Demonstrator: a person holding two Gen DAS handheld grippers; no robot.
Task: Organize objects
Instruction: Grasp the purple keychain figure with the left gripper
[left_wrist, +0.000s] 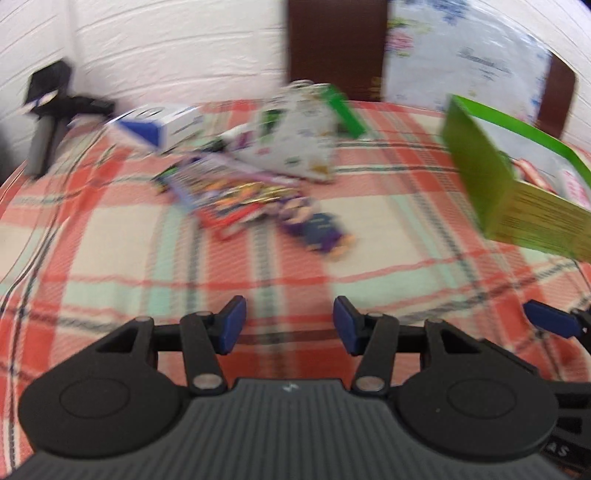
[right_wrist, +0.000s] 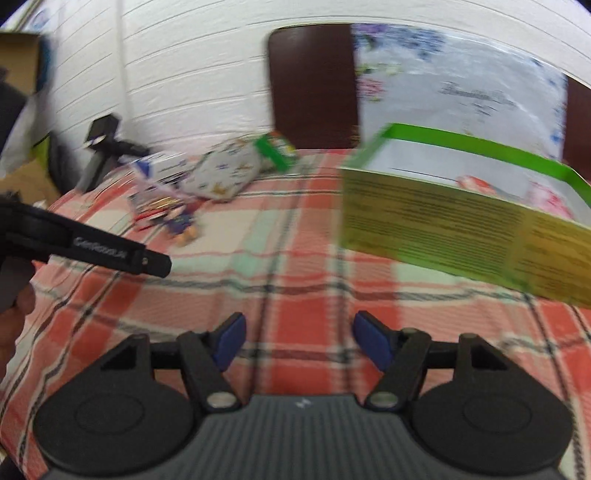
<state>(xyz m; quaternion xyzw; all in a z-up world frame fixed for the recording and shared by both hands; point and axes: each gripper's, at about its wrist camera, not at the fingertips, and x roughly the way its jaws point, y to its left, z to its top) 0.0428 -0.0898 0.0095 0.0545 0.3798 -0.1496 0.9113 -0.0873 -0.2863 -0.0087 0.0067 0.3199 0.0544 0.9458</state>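
A green box (right_wrist: 461, 229) sits open-topped at the right of the plaid cloth (right_wrist: 295, 266). Its near wall carries dense dark print, blurred past reading, and its rim is a brighter green. Inside, against a pale lining, lie red-and-white packets (right_wrist: 546, 199); their kind cannot be told. In the left wrist view the same box (left_wrist: 491, 177) stands at the right edge, with a red-and-white packet (left_wrist: 574, 182) showing over its wall.

The loose things lie in a heap at the far left-centre of the cloth, well apart from the box. There is a white-and-blue carton (left_wrist: 159, 123) at the far left, a pale patterned pouch (left_wrist: 295, 144) tilted up with a green carton (left_wrist: 347, 109) just behind it, a flat purple-edged pack (left_wrist: 207, 177), a bright multicoloured wrapper (left_wrist: 243, 203) and, nearest, a purple packet (left_wrist: 317, 230). All are smeared by motion blur, so lettering and edges cannot be read.

The left gripper (left_wrist: 290, 325) hovers over bare cloth near the camera, its blue pads (left_wrist: 232, 325) set apart with nothing between them. The right gripper (right_wrist: 299, 341) is likewise spread wide and empty, near the box's near-left corner but not touching it. In the right wrist view the left gripper's black body (right_wrist: 92, 247) reaches in from the left.

A black stand (left_wrist: 48, 110) sits at the far left edge. Behind the table are a brown chair back (right_wrist: 314, 88) and a floral bag (right_wrist: 461, 96).
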